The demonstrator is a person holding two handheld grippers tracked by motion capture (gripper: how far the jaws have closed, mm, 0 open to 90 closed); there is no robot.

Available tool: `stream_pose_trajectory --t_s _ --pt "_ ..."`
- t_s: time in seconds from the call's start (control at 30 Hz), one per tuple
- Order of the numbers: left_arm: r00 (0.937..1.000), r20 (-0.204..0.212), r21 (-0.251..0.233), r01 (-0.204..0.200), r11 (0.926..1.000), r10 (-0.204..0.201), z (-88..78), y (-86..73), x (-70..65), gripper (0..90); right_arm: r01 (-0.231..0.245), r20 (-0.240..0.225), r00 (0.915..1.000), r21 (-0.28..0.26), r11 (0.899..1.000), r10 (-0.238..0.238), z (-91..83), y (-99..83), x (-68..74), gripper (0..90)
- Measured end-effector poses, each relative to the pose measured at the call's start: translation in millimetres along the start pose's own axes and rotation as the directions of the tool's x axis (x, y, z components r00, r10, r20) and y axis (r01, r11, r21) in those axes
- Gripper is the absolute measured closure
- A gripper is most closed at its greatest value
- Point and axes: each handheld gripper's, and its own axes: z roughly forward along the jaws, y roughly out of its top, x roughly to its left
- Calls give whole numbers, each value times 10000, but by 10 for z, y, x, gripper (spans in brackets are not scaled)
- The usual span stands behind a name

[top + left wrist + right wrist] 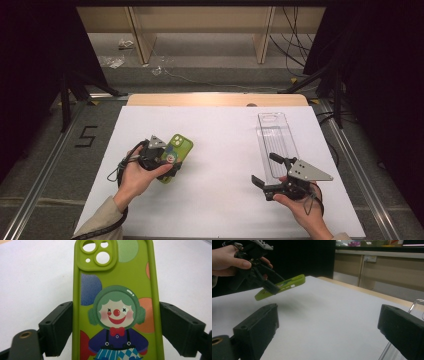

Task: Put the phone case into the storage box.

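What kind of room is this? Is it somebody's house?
Probably not a house; it looks like a lab or workshop for recording tasks. A white table stands on a carpeted floor marked with a taped number 5, loose cables trail behind, and dark stands flank it.

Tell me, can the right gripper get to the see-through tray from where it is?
Probably yes. The right gripper hangs open right beside the clear tray, and nothing lies between them. The left gripper, holding the green phone case, is far across the table.
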Motion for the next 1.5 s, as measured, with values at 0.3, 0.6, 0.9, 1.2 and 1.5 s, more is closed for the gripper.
stream_pose_trajectory --t_s 0.3,0.6,0.9,1.2,1.5 --pt "9996 211 -226 -182 9996 187 -6 -3 -85 158 11 26 10000 29 10000 -11 -1 0 -1 47" --pt "9981 410 -433 -435 9981 453 -8 -4 -195 159 30 28 10000 27 10000 -30 1 5 5 48" --pt "9966 474 -478 -647 9968 670 -21 -5 -285 158 -2 36 10000 -4 10000 2 15 8 14 49" --pt "9944 682 -609 -762 9952 803 -37 1 -373 159 -27 47 10000 16 10000 27 60 18 34 51" --pt "9918 961 -613 -781 9951 837 -37 4 -460 159 -47 -26 10000 84 10000 47 139 36 71 54"
